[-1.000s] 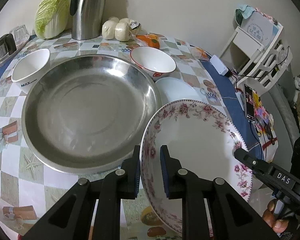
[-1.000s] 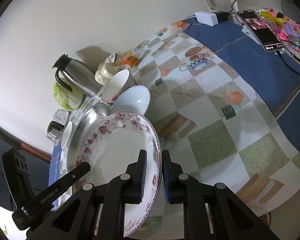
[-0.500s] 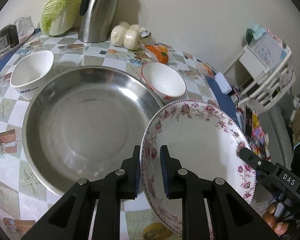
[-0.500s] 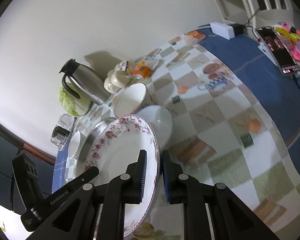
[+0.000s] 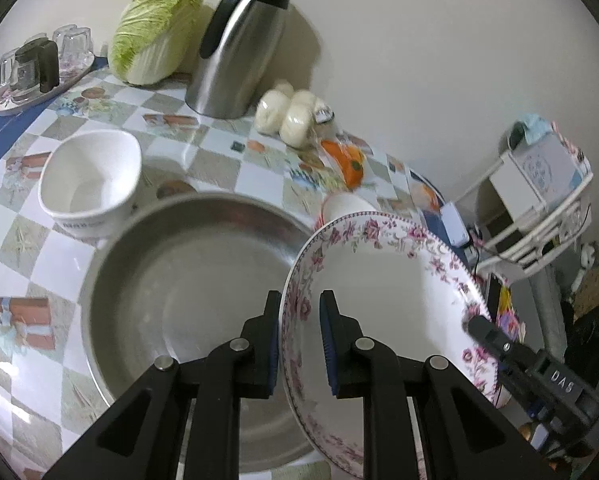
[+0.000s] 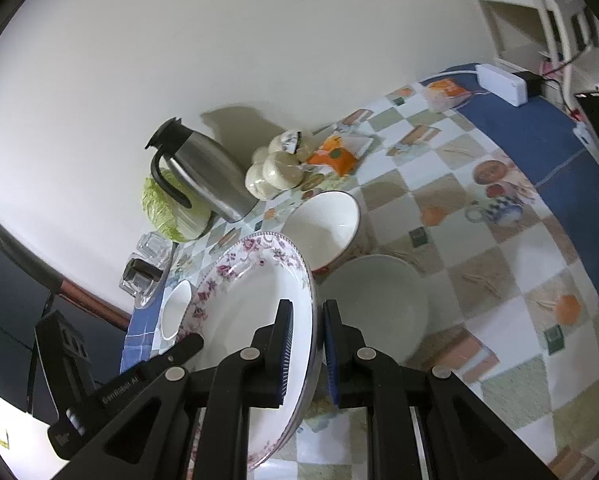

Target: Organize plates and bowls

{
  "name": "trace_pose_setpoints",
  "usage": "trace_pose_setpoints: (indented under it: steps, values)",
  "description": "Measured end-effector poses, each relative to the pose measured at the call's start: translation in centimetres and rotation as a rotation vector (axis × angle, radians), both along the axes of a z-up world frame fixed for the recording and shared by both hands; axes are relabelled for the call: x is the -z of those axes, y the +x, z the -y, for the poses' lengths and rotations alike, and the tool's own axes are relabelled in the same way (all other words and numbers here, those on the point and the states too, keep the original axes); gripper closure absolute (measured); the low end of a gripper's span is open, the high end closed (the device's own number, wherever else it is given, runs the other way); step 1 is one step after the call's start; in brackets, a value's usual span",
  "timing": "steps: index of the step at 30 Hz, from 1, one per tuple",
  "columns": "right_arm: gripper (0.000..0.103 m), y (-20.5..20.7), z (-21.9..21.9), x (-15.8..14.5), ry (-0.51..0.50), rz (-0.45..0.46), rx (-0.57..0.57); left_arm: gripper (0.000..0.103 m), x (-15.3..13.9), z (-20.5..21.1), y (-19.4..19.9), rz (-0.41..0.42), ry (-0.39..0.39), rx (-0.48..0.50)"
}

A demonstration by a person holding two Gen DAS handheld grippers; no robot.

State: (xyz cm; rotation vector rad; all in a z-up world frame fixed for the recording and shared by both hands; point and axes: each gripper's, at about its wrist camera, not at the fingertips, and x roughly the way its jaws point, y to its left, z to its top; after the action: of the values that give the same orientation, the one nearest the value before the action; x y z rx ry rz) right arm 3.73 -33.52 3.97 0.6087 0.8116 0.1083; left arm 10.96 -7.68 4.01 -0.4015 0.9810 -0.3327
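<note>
Both grippers clamped on one floral plate (image 5: 383,276), held tilted above the checkered tablecloth (image 5: 223,168): left gripper (image 5: 299,340) pinching the near rim, one finger inside the dish and one behind; right gripper (image 6: 304,344) pinching the opposite rim the same way, its black tip visible at the plate's far edge from the left wrist. Plate raised partly over the steel basin (image 5: 187,280), overlapping the basin's right side in the left view. White bowl (image 5: 89,184) resting just beside the basin's far left edge, apart from the plate. Red-rimmed bowl (image 6: 323,228) standing beyond the plate's upper edge, and a plain white bowl (image 6: 375,300) just right of the right gripper on the cloth, the two close together, contact unclear. Farther back against the wall: steel thermos (image 5: 243,48), napa cabbage (image 5: 155,28), bagged buns (image 5: 291,116), an orange packet (image 5: 347,156). Tray of glasses (image 5: 39,68) at the far left corner.
</note>
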Motion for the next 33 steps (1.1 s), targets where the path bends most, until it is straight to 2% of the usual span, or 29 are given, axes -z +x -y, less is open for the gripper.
trace_pose_setpoints:
  steps: [5,14,24,33]
  values:
    - [0.087,1.6,-1.0,0.0,0.003,0.003,-0.019,0.084,-0.5,-1.4,1.5,0.008,-0.033,-0.027]
    - [0.087,3.5,-2.9,-0.4,0.014,0.008,-0.037,0.084,-1.3,-3.4,3.1,0.02,-0.049,-0.07]
    - [0.084,4.2,-6.1,-1.4,0.019,0.031,-0.071,0.084,-2.2,-6.8,3.2,0.035,-0.073,-0.12]
    - [0.084,5.0,-8.1,-0.9,0.032,0.018,-0.107,0.084,-1.6,-9.2,3.1,0.017,-0.081,-0.149]
